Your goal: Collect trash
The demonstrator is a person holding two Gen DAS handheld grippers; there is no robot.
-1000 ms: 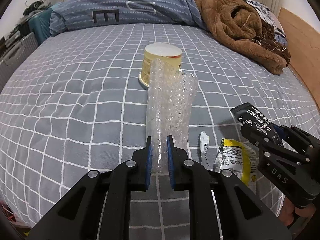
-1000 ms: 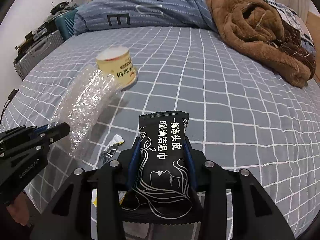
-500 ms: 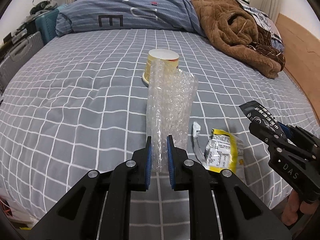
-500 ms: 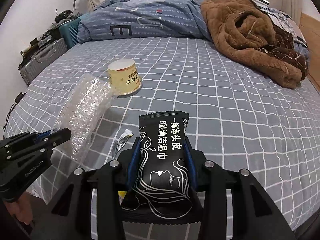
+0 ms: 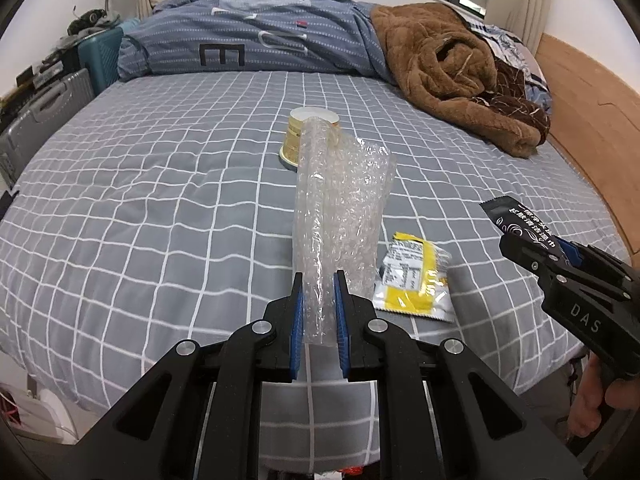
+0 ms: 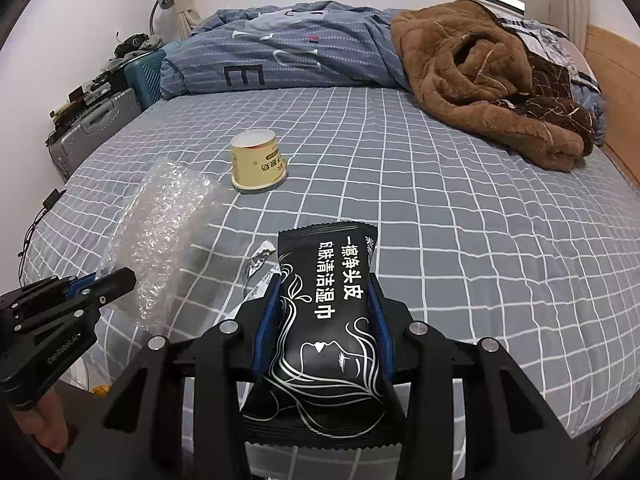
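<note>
My left gripper (image 5: 318,286) is shut on a clear bubble wrap sheet (image 5: 340,200), held up above the bed's near edge; the sheet also shows in the right wrist view (image 6: 160,232). My right gripper (image 6: 324,292) is shut on a black wet-wipe packet (image 6: 332,308) with white writing, also seen at the right of the left wrist view (image 5: 520,222). A yellow and white snack wrapper (image 5: 414,278) lies on the bed near the front edge. An upside-down yellow paper cup (image 5: 308,136) stands mid-bed (image 6: 258,162). A small torn wrapper strip (image 6: 258,260) lies by the packet.
The grey checked bed sheet (image 5: 160,200) fills the view. A blue striped duvet (image 5: 260,48) and a brown fleece garment (image 5: 460,76) lie at the far side. Suitcases (image 5: 44,116) stand left of the bed. A wooden headboard (image 5: 592,120) runs along the right.
Both grippers have pulled back and risen from the bed with their loads; the cup and yellow wrapper look farther away. The grips have not changed.
</note>
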